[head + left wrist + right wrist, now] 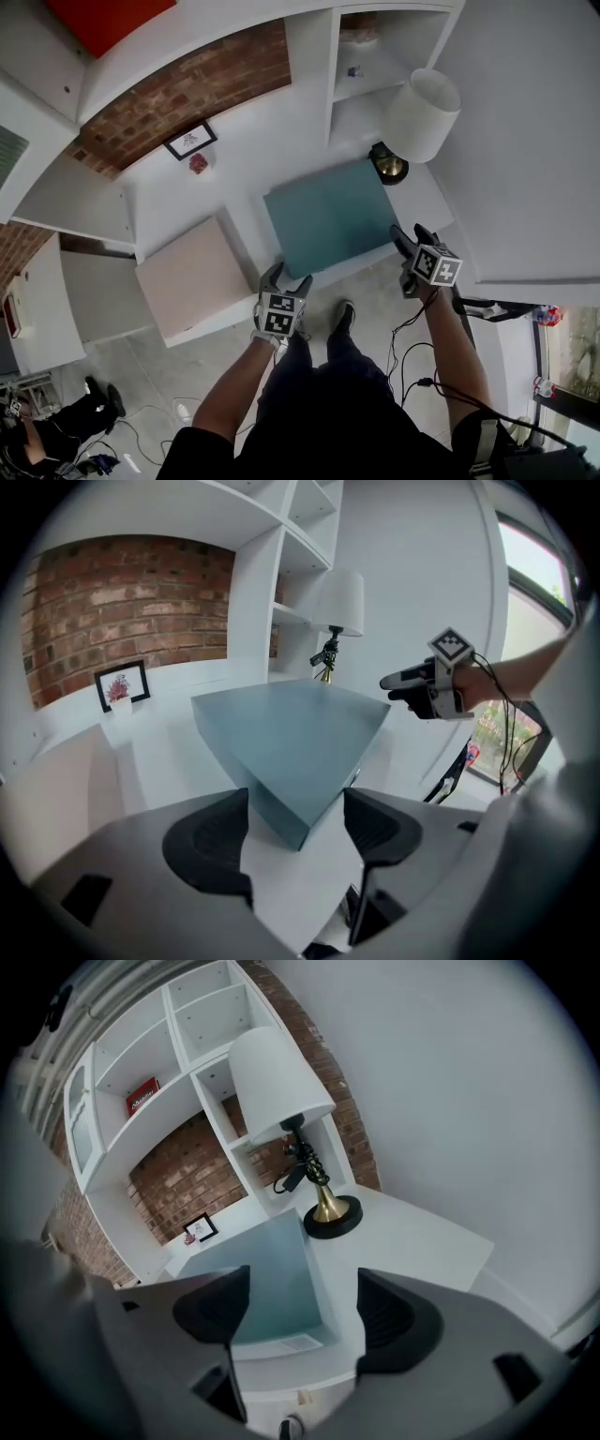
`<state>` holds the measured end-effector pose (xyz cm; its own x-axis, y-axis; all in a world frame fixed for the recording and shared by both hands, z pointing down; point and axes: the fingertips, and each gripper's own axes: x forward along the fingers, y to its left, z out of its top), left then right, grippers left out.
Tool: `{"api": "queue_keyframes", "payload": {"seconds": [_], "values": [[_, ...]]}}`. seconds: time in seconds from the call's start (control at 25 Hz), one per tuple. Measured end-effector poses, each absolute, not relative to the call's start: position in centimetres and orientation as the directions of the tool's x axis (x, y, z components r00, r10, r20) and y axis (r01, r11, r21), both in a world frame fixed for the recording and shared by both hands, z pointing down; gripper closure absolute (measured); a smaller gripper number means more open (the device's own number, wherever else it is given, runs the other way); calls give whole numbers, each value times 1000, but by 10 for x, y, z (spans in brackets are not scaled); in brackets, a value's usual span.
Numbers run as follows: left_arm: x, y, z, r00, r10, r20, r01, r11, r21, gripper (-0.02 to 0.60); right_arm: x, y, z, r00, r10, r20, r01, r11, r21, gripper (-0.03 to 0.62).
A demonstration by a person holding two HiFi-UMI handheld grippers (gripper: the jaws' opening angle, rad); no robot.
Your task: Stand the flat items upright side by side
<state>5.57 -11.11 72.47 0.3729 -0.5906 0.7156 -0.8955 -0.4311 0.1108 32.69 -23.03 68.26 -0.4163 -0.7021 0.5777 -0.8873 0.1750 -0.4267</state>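
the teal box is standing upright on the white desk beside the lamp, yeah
No: the teal box lies flat, not upright, as the head view shows. It is on the white desk beside the lamp.

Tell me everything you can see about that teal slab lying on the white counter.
The teal slab is a flat, matte, blue-green rectangle with square corners and a pale label on its near edge. It lies flat on the white counter, near the lamp base. Nothing grips it.
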Motion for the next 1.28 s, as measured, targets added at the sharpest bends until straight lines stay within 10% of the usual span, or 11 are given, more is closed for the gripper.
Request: {"api": "queue_keyframes", "payload": {"seconds": [0.56,1.28], "values": [[47,-124,708,349,-604,717,-914,-387,120,282,294,-230,712,-536,-592,603,-820,194,-538,306],[8,-119,550,273,-758,593,-795,-525,-305,282,216,-161,707,-631,-688,359,-468,-31,-883,307]]}}
